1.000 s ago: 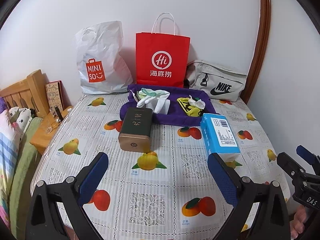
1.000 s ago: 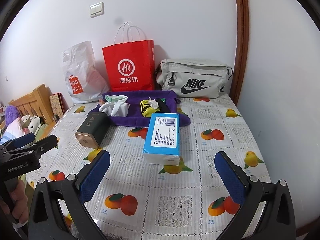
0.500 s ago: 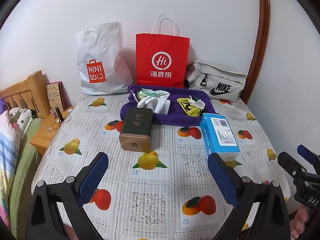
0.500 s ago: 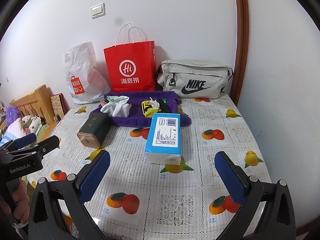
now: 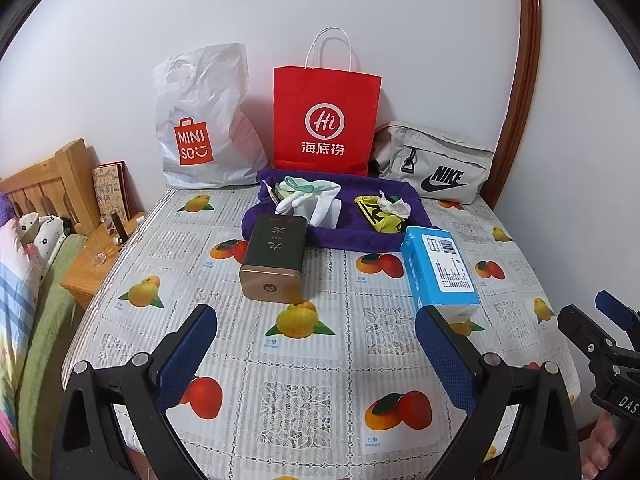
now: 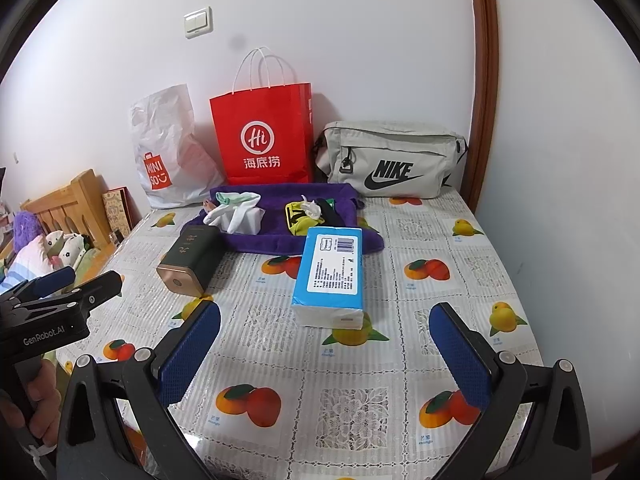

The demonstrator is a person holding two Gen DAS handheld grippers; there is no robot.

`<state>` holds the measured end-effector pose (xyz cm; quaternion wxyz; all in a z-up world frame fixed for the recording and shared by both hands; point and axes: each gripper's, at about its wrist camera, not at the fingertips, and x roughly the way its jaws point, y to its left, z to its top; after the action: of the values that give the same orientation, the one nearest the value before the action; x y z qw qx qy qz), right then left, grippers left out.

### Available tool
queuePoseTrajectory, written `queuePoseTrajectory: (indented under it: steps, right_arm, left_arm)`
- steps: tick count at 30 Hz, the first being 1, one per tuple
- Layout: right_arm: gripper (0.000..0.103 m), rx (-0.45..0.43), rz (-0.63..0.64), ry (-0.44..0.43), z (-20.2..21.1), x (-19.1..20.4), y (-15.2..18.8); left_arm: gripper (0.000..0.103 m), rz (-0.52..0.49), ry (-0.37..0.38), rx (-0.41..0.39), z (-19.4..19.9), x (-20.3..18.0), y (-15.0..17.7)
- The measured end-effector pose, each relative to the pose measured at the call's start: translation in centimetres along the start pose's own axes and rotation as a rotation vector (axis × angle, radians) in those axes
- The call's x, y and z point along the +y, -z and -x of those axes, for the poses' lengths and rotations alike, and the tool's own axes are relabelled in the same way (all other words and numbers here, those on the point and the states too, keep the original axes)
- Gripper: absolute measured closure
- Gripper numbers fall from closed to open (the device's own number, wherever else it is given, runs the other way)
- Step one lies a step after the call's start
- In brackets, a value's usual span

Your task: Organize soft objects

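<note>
A purple towel (image 5: pixel 352 236) (image 6: pixel 276 236) lies at the back of the table. On it rest white gloves (image 5: pixel 316 200) (image 6: pixel 236 212) and a yellow-black cloth (image 5: pixel 380 216) (image 6: pixel 300 216). In front of it lie a blue tissue pack (image 5: pixel 438 272) (image 6: pixel 332 272) and a dark green tin (image 5: pixel 276 264) (image 6: pixel 190 258). My left gripper (image 5: pixel 316 340) hovers open near the front edge, short of the tin. My right gripper (image 6: pixel 324 340) is open too, just before the tissue pack. Neither holds anything.
Against the wall stand a white MINISO bag (image 5: pixel 204 128), a red paper bag (image 5: pixel 324 120) and a grey Nike pouch (image 5: pixel 436 164). A wooden bedhead (image 5: pixel 52 192), bedside stand and bedding are on the left. The fruit-print tablecloth (image 5: pixel 328 380) covers the table.
Both grippers have edged slightly forward toward the objects; nothing on the table has moved.
</note>
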<state>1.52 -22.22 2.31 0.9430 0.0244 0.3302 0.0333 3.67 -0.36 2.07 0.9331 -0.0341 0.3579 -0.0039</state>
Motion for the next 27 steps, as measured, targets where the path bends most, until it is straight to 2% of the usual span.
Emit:
queuePoseTrajectory:
  steps: [27]
  right_arm:
    - [0.000, -0.004, -0.003, -0.003, 0.20, 0.01, -0.28]
  left_arm:
    - [0.003, -0.001, -0.002, -0.005, 0.11, -0.11, -0.01]
